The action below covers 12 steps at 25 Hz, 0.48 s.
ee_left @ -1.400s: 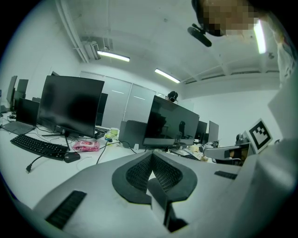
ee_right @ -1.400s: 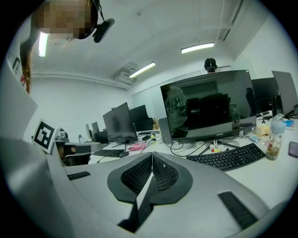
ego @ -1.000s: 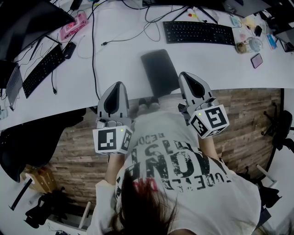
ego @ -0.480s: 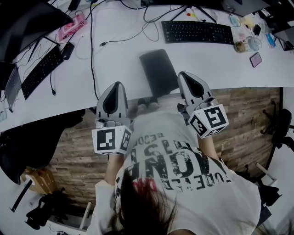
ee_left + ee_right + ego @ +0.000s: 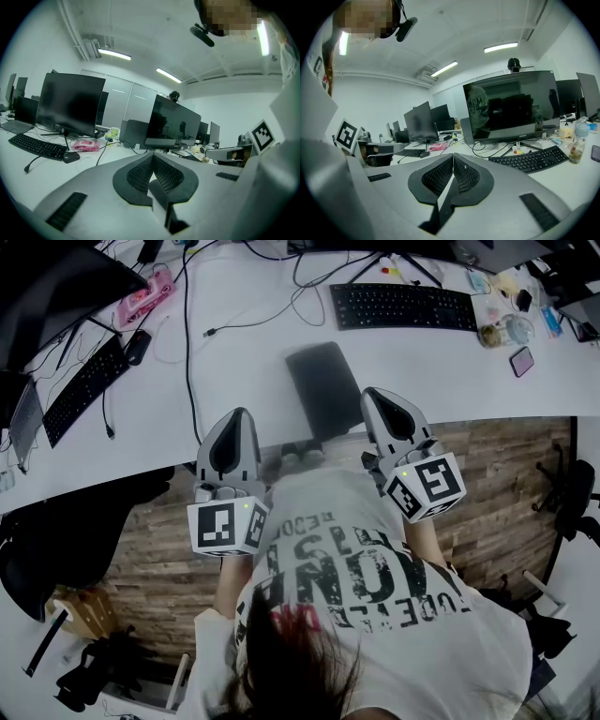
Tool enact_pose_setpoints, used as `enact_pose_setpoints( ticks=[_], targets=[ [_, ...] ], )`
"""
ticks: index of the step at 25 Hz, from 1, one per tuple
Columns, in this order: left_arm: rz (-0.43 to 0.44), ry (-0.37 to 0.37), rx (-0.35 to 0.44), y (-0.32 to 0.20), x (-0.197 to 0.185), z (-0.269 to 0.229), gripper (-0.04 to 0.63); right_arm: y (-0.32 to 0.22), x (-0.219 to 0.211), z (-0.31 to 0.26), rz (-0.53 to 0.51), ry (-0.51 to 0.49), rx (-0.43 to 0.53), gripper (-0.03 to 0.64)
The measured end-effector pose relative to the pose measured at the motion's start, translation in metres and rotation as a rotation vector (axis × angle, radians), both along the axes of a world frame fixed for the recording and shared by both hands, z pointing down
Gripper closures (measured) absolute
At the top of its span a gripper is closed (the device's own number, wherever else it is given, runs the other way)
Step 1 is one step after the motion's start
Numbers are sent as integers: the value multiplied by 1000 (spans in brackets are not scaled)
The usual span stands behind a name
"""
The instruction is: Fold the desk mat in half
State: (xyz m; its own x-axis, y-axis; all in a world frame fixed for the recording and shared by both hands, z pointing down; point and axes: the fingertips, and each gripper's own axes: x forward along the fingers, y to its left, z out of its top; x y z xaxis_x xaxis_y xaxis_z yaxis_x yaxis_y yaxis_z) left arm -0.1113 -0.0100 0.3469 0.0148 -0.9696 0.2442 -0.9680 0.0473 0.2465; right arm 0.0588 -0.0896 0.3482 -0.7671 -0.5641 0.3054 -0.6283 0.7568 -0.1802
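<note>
- Close to the body, short of the desk edge: left gripper [image 5: 234, 418] and right gripper [image 5: 382, 397], both with jaws closed tip to tip on nothing.
- Just beyond, flat on the desk [image 5: 244, 362]: dark desk mat [image 5: 323, 388], narrow, fitting either folded already or awaiting folding.
- Farther: keyboard [image 5: 403, 306].

— How do the right gripper [image 5: 453, 159] jaws stand?
— Pressed together, nothing between them.
— Beyond them?
— A dark monitor [image 5: 511, 105] on the desk [image 5: 581, 174], a keyboard [image 5: 529, 160] before it, a bottle [image 5: 577, 140] beside the keyboard's right end.
</note>
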Motion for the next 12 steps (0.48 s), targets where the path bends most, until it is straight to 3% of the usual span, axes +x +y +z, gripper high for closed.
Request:
enact_pose_setpoints(
  ticks=[12],
  targets=[
    [29,-8,-38,-7,-5,7,592,-1,-3,3,25,14,-8,615]
  ],
)
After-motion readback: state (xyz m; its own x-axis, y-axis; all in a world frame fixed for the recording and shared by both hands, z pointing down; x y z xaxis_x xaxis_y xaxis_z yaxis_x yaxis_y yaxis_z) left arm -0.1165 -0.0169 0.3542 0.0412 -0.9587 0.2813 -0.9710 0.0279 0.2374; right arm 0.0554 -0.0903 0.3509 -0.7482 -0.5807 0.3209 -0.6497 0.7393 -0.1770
